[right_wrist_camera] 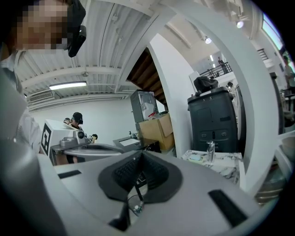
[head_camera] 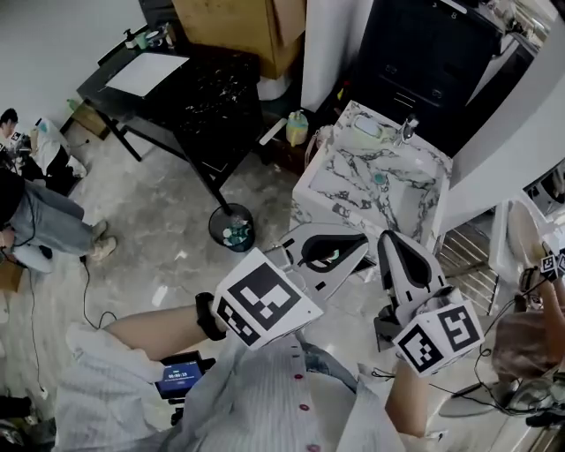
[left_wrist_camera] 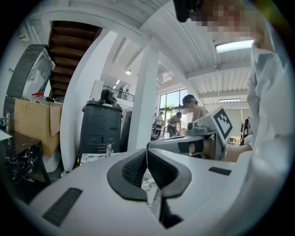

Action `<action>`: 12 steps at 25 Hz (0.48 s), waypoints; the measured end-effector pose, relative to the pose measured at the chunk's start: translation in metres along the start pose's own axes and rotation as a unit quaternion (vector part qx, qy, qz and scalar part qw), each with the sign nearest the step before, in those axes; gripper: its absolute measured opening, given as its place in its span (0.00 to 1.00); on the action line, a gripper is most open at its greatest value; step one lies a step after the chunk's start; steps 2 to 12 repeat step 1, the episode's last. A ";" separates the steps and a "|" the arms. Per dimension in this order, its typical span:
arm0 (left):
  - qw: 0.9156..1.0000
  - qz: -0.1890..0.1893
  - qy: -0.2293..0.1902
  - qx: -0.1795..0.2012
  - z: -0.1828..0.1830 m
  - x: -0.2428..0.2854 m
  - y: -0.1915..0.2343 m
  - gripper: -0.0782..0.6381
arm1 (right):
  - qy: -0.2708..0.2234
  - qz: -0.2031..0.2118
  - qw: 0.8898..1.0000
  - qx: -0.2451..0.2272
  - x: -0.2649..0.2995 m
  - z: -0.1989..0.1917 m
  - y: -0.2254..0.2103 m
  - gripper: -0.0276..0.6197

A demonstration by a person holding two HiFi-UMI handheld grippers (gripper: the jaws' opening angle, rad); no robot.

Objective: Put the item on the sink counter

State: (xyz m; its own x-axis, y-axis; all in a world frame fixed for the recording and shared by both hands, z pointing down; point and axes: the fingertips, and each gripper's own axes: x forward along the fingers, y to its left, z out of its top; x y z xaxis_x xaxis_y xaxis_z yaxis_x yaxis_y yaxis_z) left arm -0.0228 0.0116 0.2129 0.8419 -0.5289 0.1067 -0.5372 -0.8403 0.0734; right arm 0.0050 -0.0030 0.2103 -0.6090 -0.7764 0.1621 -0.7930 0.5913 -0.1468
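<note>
The marble sink counter (head_camera: 353, 190) stands just ahead of both grippers, with a faucet (head_camera: 408, 129) at its far edge and a small teal thing (head_camera: 378, 179) on it. My left gripper (head_camera: 355, 247) is held near the person's chest and points at the counter. Its pads meet with nothing between them (left_wrist_camera: 147, 159). My right gripper (head_camera: 389, 238) is beside it, also shut and empty (right_wrist_camera: 138, 169). The counter's edge (left_wrist_camera: 94, 159) and faucet (left_wrist_camera: 109, 150) show in the left gripper view. The right gripper view shows the counter (right_wrist_camera: 226, 162) and faucet (right_wrist_camera: 210, 151) at its right.
A black table (head_camera: 199, 93) with a white sheet (head_camera: 146, 73) stands far left, and a round bin (head_camera: 231, 227) on the floor beside the counter. A yellow-green bottle (head_camera: 297, 128), a cardboard box (head_camera: 238, 26) and a dark cabinet (head_camera: 433, 62) lie beyond. A seated person (head_camera: 31, 221) is at left.
</note>
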 end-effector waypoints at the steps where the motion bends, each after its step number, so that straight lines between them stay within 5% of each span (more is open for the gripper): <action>1: 1.000 -0.005 0.000 -0.003 -0.001 0.001 0.000 0.13 | -0.002 -0.003 1.000 -0.004 -0.002 0.002 -0.002 0.05; 12: 1.000 -0.005 0.000 -0.003 -0.001 0.001 0.000 0.13 | -0.002 -0.003 1.000 -0.004 -0.002 0.002 -0.002 0.05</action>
